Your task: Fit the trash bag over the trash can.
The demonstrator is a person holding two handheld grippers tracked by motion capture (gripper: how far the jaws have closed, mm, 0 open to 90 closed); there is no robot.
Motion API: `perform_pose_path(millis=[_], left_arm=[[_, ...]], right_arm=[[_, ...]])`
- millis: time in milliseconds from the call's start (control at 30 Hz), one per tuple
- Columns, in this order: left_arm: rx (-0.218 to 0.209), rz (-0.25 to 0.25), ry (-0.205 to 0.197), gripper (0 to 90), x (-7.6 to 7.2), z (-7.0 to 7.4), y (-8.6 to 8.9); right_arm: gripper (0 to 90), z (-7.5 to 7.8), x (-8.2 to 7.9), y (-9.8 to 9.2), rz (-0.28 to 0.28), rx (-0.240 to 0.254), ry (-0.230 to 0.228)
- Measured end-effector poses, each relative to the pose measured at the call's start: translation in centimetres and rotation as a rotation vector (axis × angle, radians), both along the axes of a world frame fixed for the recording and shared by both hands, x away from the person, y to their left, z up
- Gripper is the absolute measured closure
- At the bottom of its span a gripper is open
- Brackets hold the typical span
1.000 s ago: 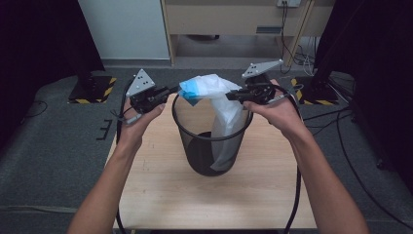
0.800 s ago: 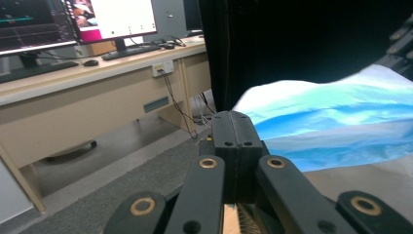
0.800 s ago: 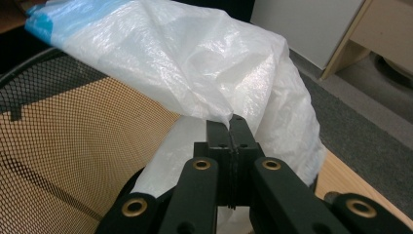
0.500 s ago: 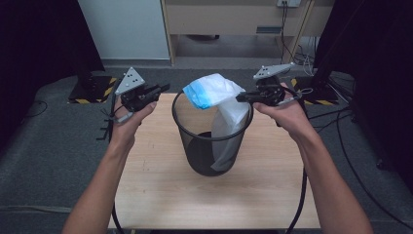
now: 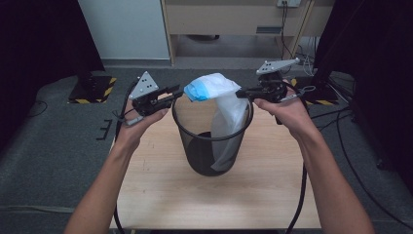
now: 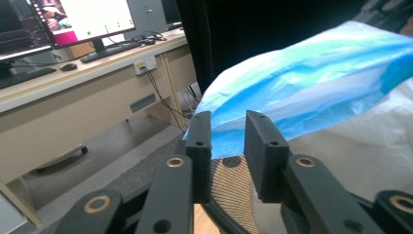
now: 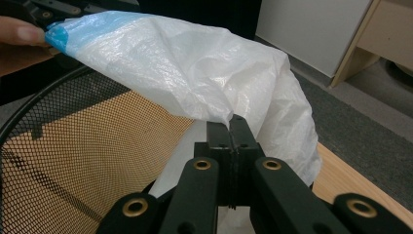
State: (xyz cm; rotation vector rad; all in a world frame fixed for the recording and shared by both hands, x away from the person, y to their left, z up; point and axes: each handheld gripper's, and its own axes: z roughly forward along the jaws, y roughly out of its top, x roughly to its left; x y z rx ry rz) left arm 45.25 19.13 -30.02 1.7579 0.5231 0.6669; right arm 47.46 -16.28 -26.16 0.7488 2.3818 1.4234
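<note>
A black mesh bin [image 5: 204, 158] stands in the middle of the wooden table [image 5: 272, 190]. A white plastic bag with a blue edge [image 5: 214, 84] arches over its mouth and hangs down inside at the right. My right gripper [image 5: 239, 92] is at the right rim, shut on a fold of the bag [image 7: 185, 63], its jaws [image 7: 233, 124] pressed together on the film. My left gripper [image 5: 176, 93] hovers by the left rim. Its jaws [image 6: 226, 126] have just been opening, and the bag's blue edge [image 6: 316, 83] lies just past the tips, not pinched.
Grey carpet surrounds the table. Yellow-and-black striped bases [image 5: 92, 90] sit on the floor at the back left, and cables [image 5: 341, 122] trail at the right. A wooden cabinet [image 5: 234, 19] stands behind. A desk with monitors [image 6: 73, 19] shows in the left gripper view.
The left gripper left the bag's blue edge, drew back left, then came close again with its jaws parted. The right gripper kept its hold and shifted slightly right.
</note>
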Motion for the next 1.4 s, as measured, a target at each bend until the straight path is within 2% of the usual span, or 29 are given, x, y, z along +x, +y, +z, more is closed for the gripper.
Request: perform_pose_path(millis=[167, 367, 467, 567, 700, 800, 900, 1033, 1133, 1200, 1400], left_arm=[[0.028, -0.037, -0.011, 65.9, -0.1, 0.0, -0.7], [0.034, -0.056, -0.019, 62.2, 0.0, 0.2, -1.4], [0.051, -0.085, -0.03, 65.2, -0.1, 0.3, -2.1], [0.073, -0.092, -0.035, 68.7, -0.3, 0.3, -2.5], [0.069, -0.101, -0.028, 87.5, -0.3, 0.5, -2.6], [0.07, -0.099, -0.028, 90.0, -0.3, 0.6, -2.8], [0.05, -0.08, -0.03, 90.0, -0.3, 0.8, -2.6], [-0.004, -0.049, -0.021, 90.0, 0.0, 1.3, -1.8], [-0.017, -0.049, -0.012, 90.0, 0.2, 1.4, -1.5], [-0.054, -0.048, 0.0, 90.0, 0.3, 1.6, -1.1], [-0.091, -0.014, 0.007, 90.0, 0.6, 1.8, 0.2]], right_arm=[[90.0, 0.2, 0.0, 0.1, 0.002, 0.005, -0.001], [90.0, 0.2, 0.0, 0.2, 0.006, 0.009, 0.003], [90.0, 0.2, -0.1, 0.3, 0.007, 0.01, 0.004], [90.0, 0.3, 0.0, 0.3, 0.004, 0.015, 0.001], [90.0, 0.2, 0.0, 0.3, 0.004, 0.014, 0.007], [89.6, 0.0, -0.1, 0.4, 0.015, 0.005, 0.014], [87.9, -0.4, -0.1, 0.4, 0.022, -0.001, 0.022], [88.5, -0.6, -0.3, 0.2, 0.038, 0.005, 0.019], [88.0, -0.6, -0.6, 0.2, 0.05, 0.003, 0.012], [88.0, -0.6, -0.7, 0.2, 0.055, -0.002, 0.012], [89.3, -0.6, -0.9, -0.5, 0.052, 0.003, 0.014]])
